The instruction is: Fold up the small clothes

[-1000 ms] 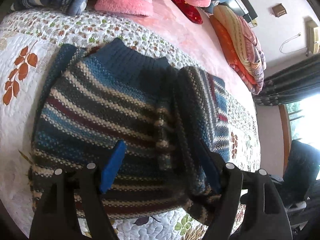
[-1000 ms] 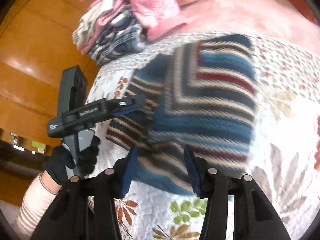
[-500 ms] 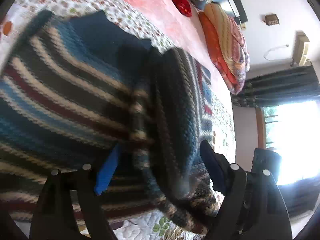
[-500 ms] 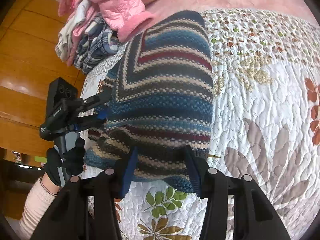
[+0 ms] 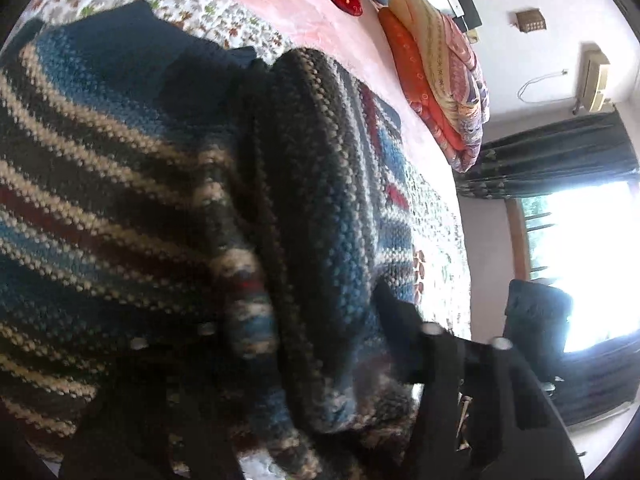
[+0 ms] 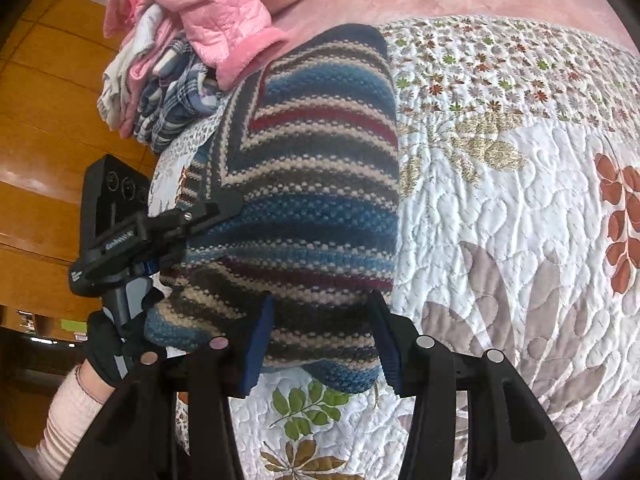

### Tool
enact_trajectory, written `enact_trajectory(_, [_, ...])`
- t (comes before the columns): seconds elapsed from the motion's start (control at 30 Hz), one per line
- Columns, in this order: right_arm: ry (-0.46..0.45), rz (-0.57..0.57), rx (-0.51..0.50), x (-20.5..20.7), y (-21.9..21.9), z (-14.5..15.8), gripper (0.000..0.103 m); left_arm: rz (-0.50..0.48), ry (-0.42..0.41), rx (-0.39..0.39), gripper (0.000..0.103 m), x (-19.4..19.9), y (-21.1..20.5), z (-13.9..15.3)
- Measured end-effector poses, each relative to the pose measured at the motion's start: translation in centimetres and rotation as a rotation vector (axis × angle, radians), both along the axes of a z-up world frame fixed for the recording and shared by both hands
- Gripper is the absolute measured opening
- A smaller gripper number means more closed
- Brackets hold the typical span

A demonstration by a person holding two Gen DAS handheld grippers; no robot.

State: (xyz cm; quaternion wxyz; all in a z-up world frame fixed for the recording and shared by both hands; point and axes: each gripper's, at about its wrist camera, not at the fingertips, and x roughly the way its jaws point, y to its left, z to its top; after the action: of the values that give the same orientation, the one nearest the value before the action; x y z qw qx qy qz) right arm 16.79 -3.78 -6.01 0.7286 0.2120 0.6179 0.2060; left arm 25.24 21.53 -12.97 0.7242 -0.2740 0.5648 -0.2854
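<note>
A striped knit sweater [image 5: 120, 160] in blue, beige, dark red and grey lies folded lengthwise on the quilt [image 6: 500, 240]. In the right wrist view the sweater [image 6: 312, 184] is a long narrow stack. My left gripper [image 5: 304, 320] is pushed into its near left edge, with bunched knit pinched between the drawn-in fingers. The right wrist view shows the left gripper [image 6: 188, 236] with one finger on top of the fold and one under it, held by a gloved hand [image 6: 108, 344]. My right gripper [image 6: 322, 340] is open, its blue pads either side of the sweater's near hem.
A pile of pink clothes [image 6: 216, 20] and plaid clothes [image 6: 172, 92] lies at the sweater's far end. Folded orange bedding [image 5: 440, 68] lies further up the bed. A dark chair [image 5: 536, 312] stands by the window. The bed's edge and wooden floor [image 6: 40, 120] are on the left.
The left gripper has pushed forward into the sweater and its fingers have drawn closer together. The right gripper has advanced until the near hem sits between its pads.
</note>
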Motion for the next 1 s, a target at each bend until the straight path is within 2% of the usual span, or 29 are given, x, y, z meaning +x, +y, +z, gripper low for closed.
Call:
enact_trajectory(0.07, [-0.003,-0.003,0.000,0.0,-0.1,0.1,0.049,0.003,-0.021,0.008,0.028,0.1,-0.2,0.7])
enact_trajectory(0.17, [-0.015,-0.017,0.012,-0.1,-0.4,0.5,0.049,0.022,-0.055,0.007,0.025,0.3,0.0,2.0])
enact_trajectory(0.33, [-0.026,-0.040,0.041,-0.3,-1.0,1.0,0.050,0.043,-0.101,-0.016,0.024,0.7,1.1,4.5])
enact_trajectory(0.53, [-0.010,-0.042,0.091,0.0,-0.7,0.6,0.050,0.074,-0.110,0.016,0.024,1.4,4.3,5.9])
enact_trajectory(0.83, [-0.007,0.024,0.137,0.3,2.7,0.1,0.052,0.118,-0.143,0.079,0.024,1.9,10.3,8.1])
enact_trajectory(1.0, [0.003,0.055,0.155,0.2,4.8,-0.4,0.053,0.144,-0.142,0.099,0.024,1.7,14.0,7.7])
